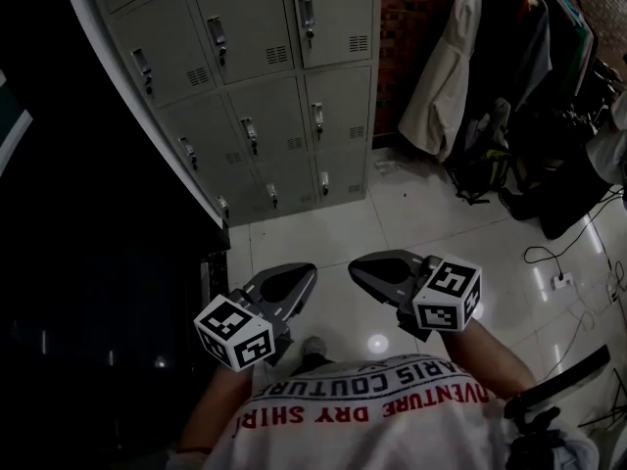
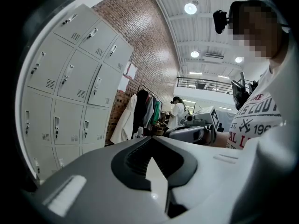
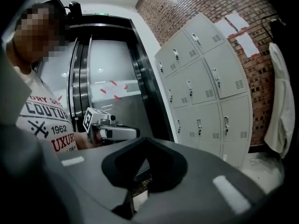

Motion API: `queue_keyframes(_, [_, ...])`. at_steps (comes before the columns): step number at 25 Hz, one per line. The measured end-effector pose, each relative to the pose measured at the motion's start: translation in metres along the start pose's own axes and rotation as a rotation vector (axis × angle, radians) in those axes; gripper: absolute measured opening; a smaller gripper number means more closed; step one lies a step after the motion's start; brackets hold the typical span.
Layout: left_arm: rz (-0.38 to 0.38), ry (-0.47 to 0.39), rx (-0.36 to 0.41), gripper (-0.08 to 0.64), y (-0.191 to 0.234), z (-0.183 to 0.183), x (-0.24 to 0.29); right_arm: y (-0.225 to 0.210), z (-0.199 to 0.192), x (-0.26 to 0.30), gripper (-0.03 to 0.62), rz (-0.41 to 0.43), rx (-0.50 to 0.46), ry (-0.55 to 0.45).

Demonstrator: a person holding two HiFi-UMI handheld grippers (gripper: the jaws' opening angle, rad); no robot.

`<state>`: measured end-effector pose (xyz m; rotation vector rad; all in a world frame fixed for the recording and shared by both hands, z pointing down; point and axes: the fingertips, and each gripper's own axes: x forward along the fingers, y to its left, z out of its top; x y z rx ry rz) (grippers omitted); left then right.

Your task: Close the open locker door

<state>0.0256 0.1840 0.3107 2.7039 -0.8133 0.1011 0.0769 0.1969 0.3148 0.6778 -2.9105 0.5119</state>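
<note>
Grey locker bank (image 1: 245,86) fills the upper left of head view. It stands on white tile floor (image 1: 411,213), w/ a brick wall (image 1: 402,27) beside it. Every locker door in view sits flush w/ the bank; none seen standing ajar.

Dark steel-framed doorway (image 3: 93,78) is just beside the bank on its far side from the brick.

Coats (image 1: 460,67) hang in a row at the upper right, past the brick, w/ dark bags on the floor below them.

Person's white printed T-shirt (image 1: 372,419) runs along the bottom edge.

Left gripper (image 1: 310,270) and right gripper (image 1: 353,266) are held side by side in front of the shirt, over the floor. Tips are near each other, not touching, and both are well apart from the lockers.

Left jaws: pressed together, tips meeting, nothing btwn them. Right jaws: same, closed on nothing.

Black cable (image 1: 549,253) and a white plug block (image 1: 562,282) lie on the floor at the right.
</note>
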Motion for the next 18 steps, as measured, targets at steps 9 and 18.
queue_keyframes(9, [0.003, -0.002, 0.006, 0.005, -0.008, -0.001, -0.007, 0.01, 0.0, 0.0, -0.003, 0.007, -0.02, 0.006])
queue_keyframes(18, [-0.005, -0.001, 0.01, 0.005, -0.014, -0.003, -0.004, 0.008, -0.003, -0.005, -0.003, 0.006, -0.014, 0.007])
